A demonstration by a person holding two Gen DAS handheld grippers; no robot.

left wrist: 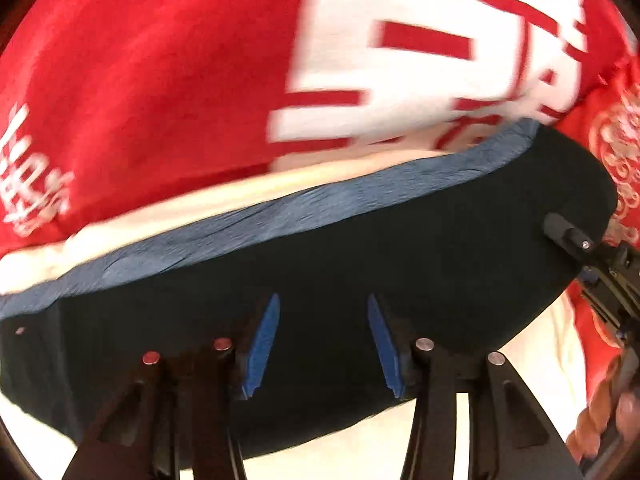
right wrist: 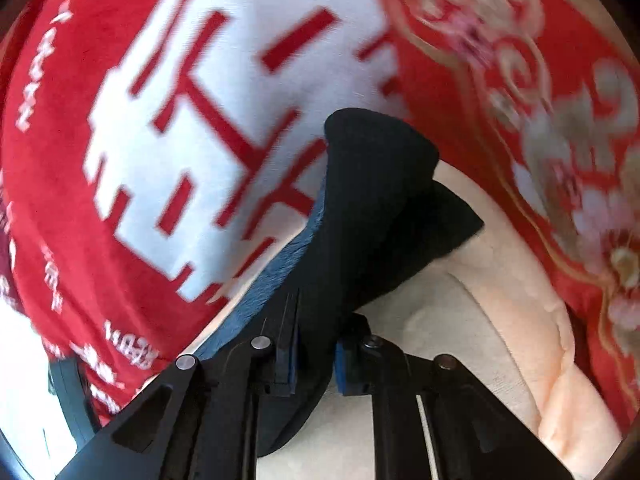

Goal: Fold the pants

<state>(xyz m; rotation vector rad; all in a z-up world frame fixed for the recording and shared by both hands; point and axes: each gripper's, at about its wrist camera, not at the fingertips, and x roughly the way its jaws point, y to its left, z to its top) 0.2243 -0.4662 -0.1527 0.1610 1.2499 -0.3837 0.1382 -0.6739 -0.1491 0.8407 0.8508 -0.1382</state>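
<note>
Left wrist view first: the dark navy pants (left wrist: 360, 248) fill the lower half of the frame, with a lighter blue edge running along their top side. The left gripper (left wrist: 323, 312) sits right over the dark cloth, its blue pads (left wrist: 262, 344) a modest gap apart. Honestly can't tell if cloth is pinched between them or just lying behind them, everything there is the same dark colour. Above the pants there's a red blanket (left wrist: 160, 80) with big white blocky lettering, and a cream blanket (left wrist: 280, 184) peeks out between it and the pants. At the right end of the pants you can see the right gripper (left wrist: 568, 234) reaching onto the cloth, with a hand (left wrist: 600, 420) behind it.

Right wrist view: here the right gripper (right wrist: 314, 344) is clamped narrow on a fold of the pants (right wrist: 372, 184), and the cloth bunches up beyond the fingers and hangs off the bedding. The cream blanket (right wrist: 500, 320) lies below and right of the pants, the red blanket (right wrist: 80, 140) to their left. A red floral blanket (right wrist: 540, 100) is off to the right. Lots of blur in both views.
</note>
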